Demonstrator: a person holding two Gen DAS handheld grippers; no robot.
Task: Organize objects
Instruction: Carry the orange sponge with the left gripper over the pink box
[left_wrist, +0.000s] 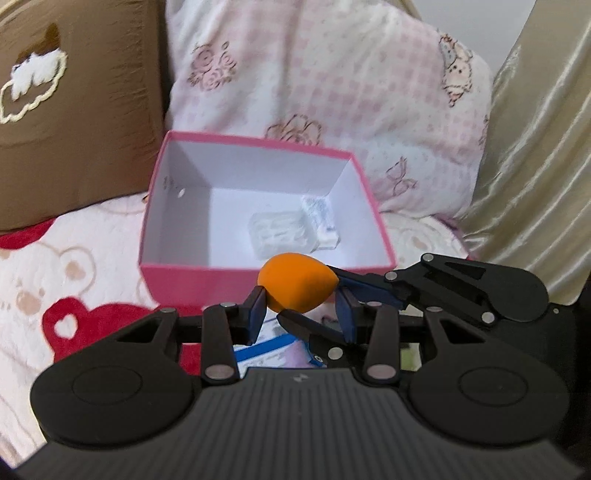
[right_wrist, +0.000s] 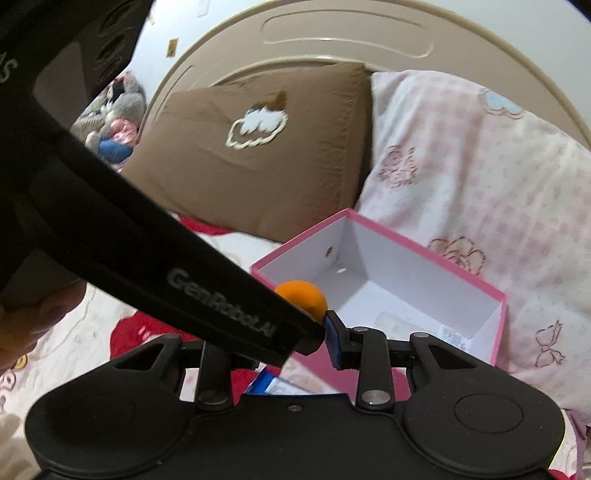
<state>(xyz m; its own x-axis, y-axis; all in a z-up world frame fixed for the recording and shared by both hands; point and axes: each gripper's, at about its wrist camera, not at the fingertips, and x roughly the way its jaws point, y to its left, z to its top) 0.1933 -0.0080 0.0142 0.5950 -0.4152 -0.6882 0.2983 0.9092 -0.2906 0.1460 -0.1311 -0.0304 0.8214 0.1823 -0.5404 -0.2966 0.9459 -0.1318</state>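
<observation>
An orange egg-shaped sponge (left_wrist: 295, 284) hangs just in front of the open pink box (left_wrist: 207, 284). My left gripper (left_wrist: 299, 301) is shut on it from below, a blue pad on each side. My right gripper (left_wrist: 314, 299) reaches in from the right and is also shut on the orange sponge (right_wrist: 303, 295). In the right wrist view, the left gripper's black body (right_wrist: 207, 291) hides the right gripper's (right_wrist: 306, 319) left finger. The white-lined box (right_wrist: 496, 332) holds a clear plastic case (left_wrist: 280, 230) and a white packet (left_wrist: 319, 218).
A blue-and-white packet (left_wrist: 266, 350) lies on the bear-and-heart blanket (left_wrist: 74, 280) under the grippers. A brown cushion (left_wrist: 74, 110) and a pink-patterned pillow (left_wrist: 332, 81) stand behind the box. A gold curtain (left_wrist: 546, 147) hangs at right. A hand (right_wrist: 22, 321) shows at the left edge.
</observation>
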